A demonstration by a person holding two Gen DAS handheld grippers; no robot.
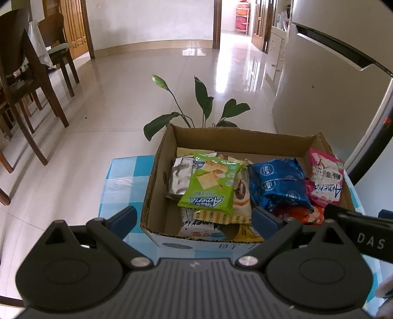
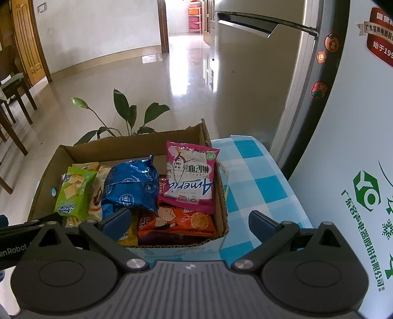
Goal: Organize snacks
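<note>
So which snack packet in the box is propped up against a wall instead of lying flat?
The pink packet, leaning on the cardboard box's right wall; the green and blue ones lie flat.

A leafy green houseplant stands on the floor at the far side of a blue-and-white checked cloth. Pale glossy floor tiles stretch away toward an open doorway, where a pink and orange shelf rack shows in the room beyond. Dark wooden chairs crowd the left side, one with a white cloth draped over its back. On the right rises a fridge, its white door printed with green Chinese lettering and dotted with small fruit-shaped magnets.
</note>
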